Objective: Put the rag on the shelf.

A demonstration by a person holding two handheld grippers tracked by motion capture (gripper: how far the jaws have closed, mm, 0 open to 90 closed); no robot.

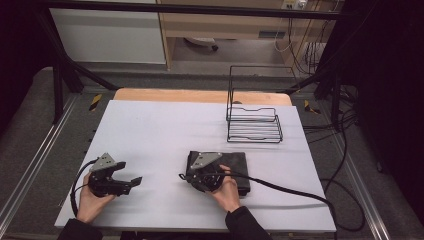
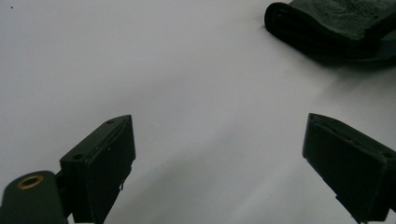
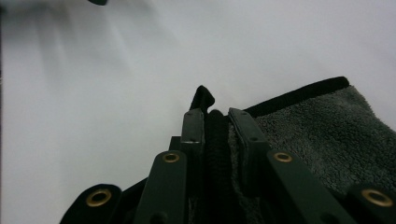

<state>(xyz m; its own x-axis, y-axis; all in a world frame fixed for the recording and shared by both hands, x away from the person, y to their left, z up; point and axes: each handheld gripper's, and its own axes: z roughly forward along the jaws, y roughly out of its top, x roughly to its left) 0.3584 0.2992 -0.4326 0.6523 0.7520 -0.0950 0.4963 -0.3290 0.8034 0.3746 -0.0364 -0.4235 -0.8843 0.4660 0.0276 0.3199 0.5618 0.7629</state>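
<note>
A dark grey folded towel (image 1: 236, 165) lies on the white table (image 1: 165, 125), right of centre near the front. My right gripper (image 1: 190, 172) sits at the towel's left edge, pointing left. In the right gripper view its jaws (image 3: 215, 114) are shut on the black-hemmed edge of the towel (image 3: 327, 135), a fold of cloth standing up between them. My left gripper (image 1: 128, 173) rests at the front left, held by a hand, well apart from the towel. It is open (image 2: 217, 154) with only bare table between its pads, and the towel's folded end (image 2: 327, 23) lies beyond to the upper right.
A black wire rack (image 1: 254, 122) stands at the back right of the table. The right gripper's cable (image 1: 290, 190) trails across the table's front right. A wooden strip borders the far edge, and dark frame bars stand around the table.
</note>
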